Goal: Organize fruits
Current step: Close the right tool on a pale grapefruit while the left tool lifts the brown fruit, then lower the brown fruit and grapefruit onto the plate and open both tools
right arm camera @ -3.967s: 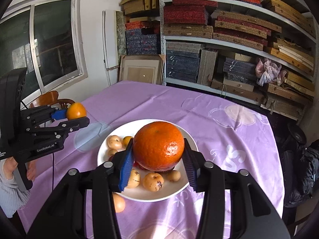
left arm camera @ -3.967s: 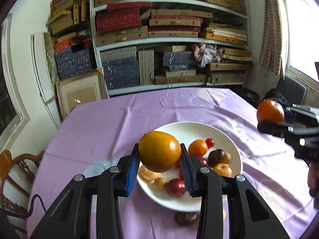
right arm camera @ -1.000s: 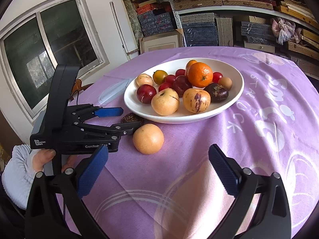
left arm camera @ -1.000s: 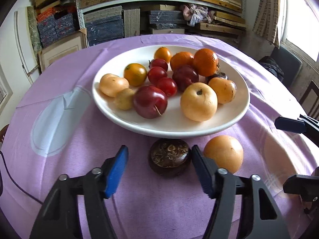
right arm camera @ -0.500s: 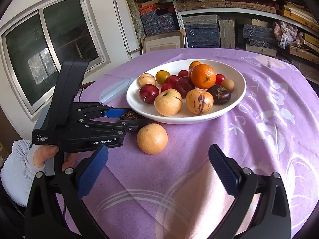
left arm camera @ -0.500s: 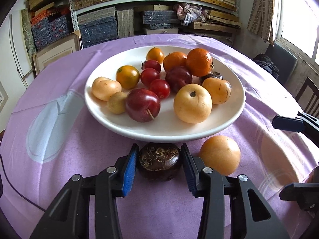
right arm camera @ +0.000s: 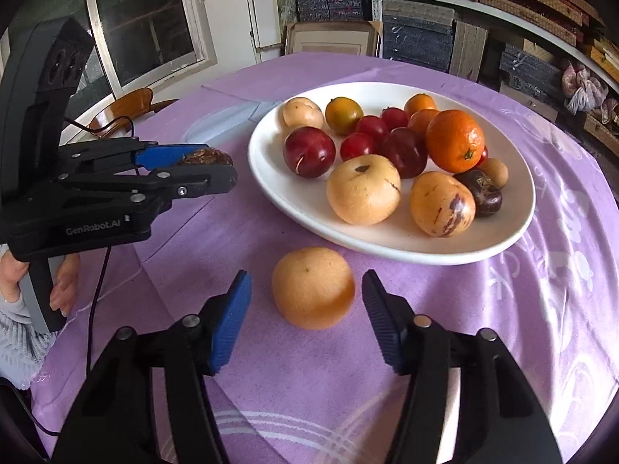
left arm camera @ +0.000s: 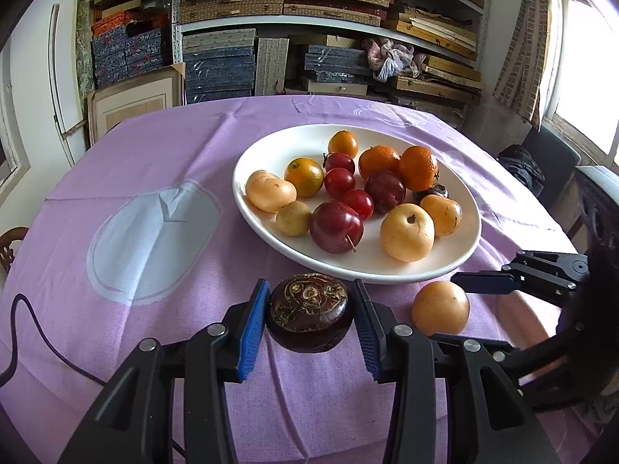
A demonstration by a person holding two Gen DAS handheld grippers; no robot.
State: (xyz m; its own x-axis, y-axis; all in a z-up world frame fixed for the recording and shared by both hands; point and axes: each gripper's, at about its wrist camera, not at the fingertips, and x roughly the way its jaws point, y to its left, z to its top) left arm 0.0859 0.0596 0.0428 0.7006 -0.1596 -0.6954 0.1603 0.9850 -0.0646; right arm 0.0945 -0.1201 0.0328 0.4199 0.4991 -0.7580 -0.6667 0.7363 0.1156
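A white plate point(left arm camera: 387, 276) on the purple tablecloth holds several fruits: oranges, red plums and pale yellow ones. In front of the plate, my left gripper point(left arm camera: 309, 317) is shut on a dark brown wrinkled fruit point(left arm camera: 309, 311), held just above the cloth. The right wrist view shows this left gripper point(right arm camera: 209, 166) from the side, with the dark brown fruit point(right arm camera: 205, 156) between its pads. A pale orange fruit point(right arm camera: 313, 288) lies on the cloth near the plate's rim point(right arm camera: 387, 249). My right gripper point(right arm camera: 306, 282) straddles it with jaws closing; a gap shows on each side.
A person's hand point(right arm camera: 62, 282) grips the left gripper's handle. A black cable point(left arm camera: 35, 328) trails over the cloth at the left. A wooden chair point(right arm camera: 123, 106) stands beyond the table's left edge, and shelves point(left arm camera: 309, 19) packed with boxes fill the back wall.
My left gripper closed on the dark brown fruit and lifted it off the cloth. My right gripper moved up to the pale orange fruit, and its wide jaws narrowed around it.
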